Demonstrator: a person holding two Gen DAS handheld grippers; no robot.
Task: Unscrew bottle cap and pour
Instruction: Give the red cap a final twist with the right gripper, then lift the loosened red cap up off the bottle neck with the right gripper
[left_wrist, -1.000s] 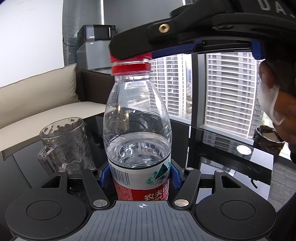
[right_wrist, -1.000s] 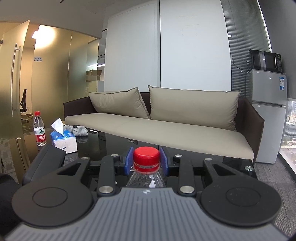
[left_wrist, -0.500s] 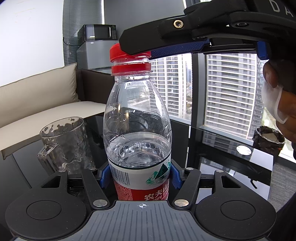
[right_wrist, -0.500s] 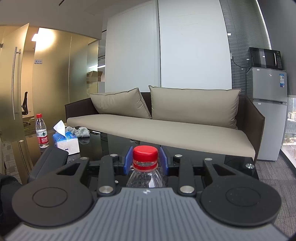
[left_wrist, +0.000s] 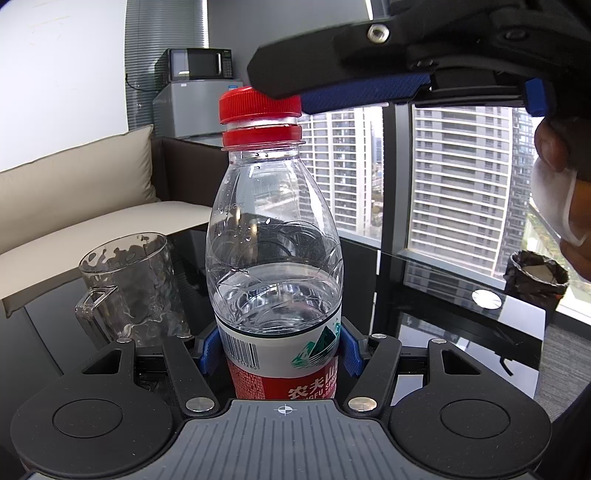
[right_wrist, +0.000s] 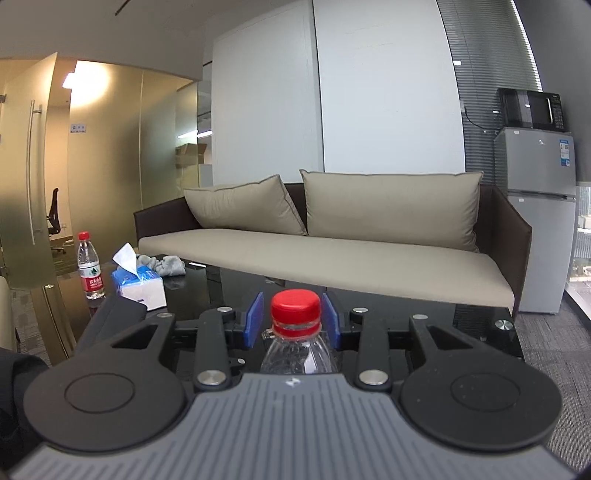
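A clear water bottle (left_wrist: 273, 258) with a red and white label stands upright, about half full, and my left gripper (left_wrist: 275, 350) is shut on its lower body. Its red cap (left_wrist: 258, 105) sits loosely on the neck, raised a little above the red ring so that the thread shows. In the right wrist view my right gripper (right_wrist: 293, 321) is opening: the blue pads (right_wrist: 255, 319) stand a small gap off either side of the cap (right_wrist: 294, 308). A clear glass mug (left_wrist: 136, 284) stands just left of the bottle on the table.
The black glass table (left_wrist: 443, 317) ends near a window wall, with a waste bin (left_wrist: 535, 277) beyond it. A second bottle (right_wrist: 88, 266), a tissue box (right_wrist: 138, 284) and a grey cloth (right_wrist: 166, 264) lie at its far end. A beige sofa (right_wrist: 332, 251) runs behind.
The right gripper's pads have parted from the cap. The cap has come up off its ring. The left gripper and the bottle have stayed put.
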